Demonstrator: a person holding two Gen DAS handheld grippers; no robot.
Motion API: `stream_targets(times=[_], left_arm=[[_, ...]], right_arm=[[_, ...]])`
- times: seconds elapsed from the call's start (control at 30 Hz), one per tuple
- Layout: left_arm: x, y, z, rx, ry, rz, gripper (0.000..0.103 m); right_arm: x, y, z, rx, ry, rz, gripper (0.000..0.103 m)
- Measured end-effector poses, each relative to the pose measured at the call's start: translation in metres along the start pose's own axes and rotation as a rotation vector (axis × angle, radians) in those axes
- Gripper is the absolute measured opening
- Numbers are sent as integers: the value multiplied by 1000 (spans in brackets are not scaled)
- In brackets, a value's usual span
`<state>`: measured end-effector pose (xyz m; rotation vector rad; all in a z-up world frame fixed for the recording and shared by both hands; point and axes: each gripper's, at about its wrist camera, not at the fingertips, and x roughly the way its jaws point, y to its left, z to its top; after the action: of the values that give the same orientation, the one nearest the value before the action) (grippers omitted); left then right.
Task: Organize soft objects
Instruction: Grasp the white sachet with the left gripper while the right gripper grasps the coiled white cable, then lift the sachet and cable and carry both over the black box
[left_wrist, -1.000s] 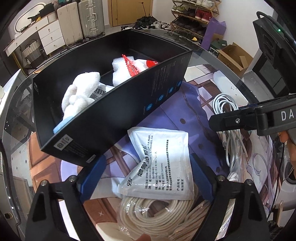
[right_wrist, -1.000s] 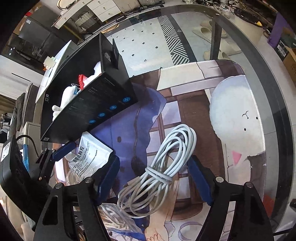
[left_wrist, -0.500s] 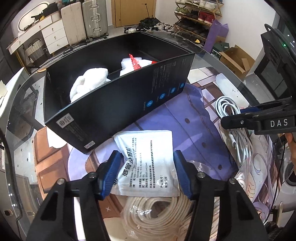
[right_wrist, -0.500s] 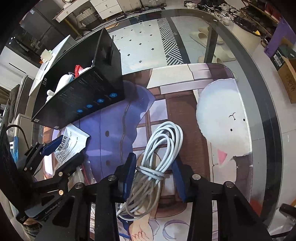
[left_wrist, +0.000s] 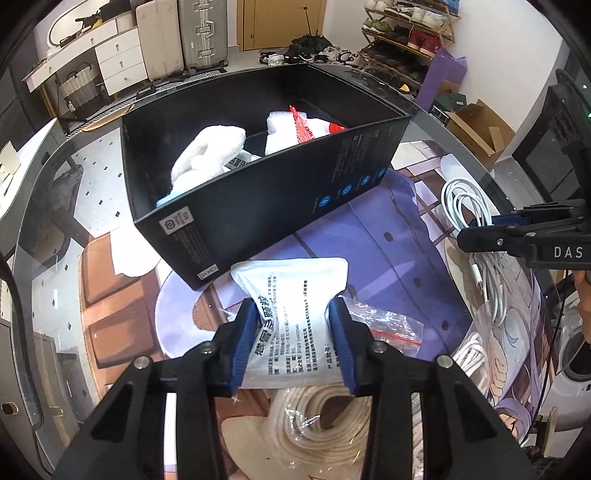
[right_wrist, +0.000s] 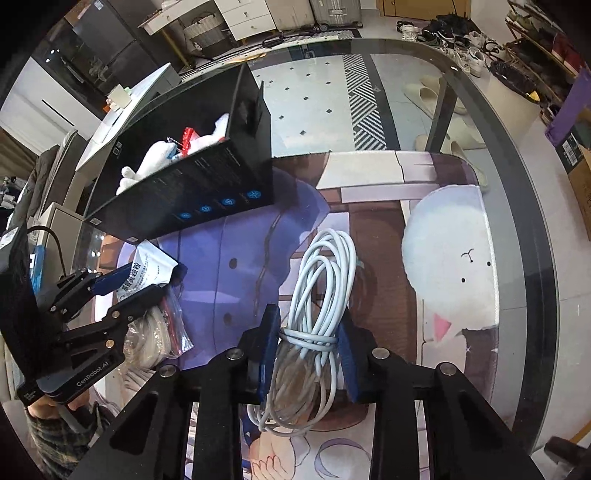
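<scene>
— Where's the packet sitting?

— The white sachet (left_wrist: 295, 317) lies on the printed mat (left_wrist: 388, 236), just in front of the black box (left_wrist: 258, 206). The left gripper (left_wrist: 293, 343) has it between its blue pads, jaws closing, the packet's middle pinched in.

— And the other hand?

— The right gripper (right_wrist: 306, 354) is clamped on the white cable coil (right_wrist: 321, 295), right at its wrapped waist. The loops fan out beyond the fingertips, lying on the mat.
</scene>
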<state>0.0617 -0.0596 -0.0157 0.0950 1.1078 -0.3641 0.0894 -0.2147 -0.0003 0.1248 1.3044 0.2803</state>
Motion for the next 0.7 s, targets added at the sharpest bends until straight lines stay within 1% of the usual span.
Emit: stream_targets(times=[0.1,0.23,0.33,0.5,0.6,0.67,0.7], left_arm=[[-4,1,0,-9,-8,7,37],[-11,4,-2,-27,-20,12,37],[-14,8,-4,-40,-20,19,37],[-16,10,-6,-52,-24,25,37],[-17,10,-6,-47,-28,25,37],[-18,10,-5,-47,-32,23,37],[-18,11,-6,-46,-32,21,37]], right_arm=[[-7,5,5,-10,-22,18,28],[-13,12,14,-33,-51,38,21],[-11,19,16,-60,-49,47,19],[8,18,12,-85,-10,7,19],[14,14,13,-26,20,61,19],[14,10,16,8,22,88,23],[13,8,18,25,21,96,29]])
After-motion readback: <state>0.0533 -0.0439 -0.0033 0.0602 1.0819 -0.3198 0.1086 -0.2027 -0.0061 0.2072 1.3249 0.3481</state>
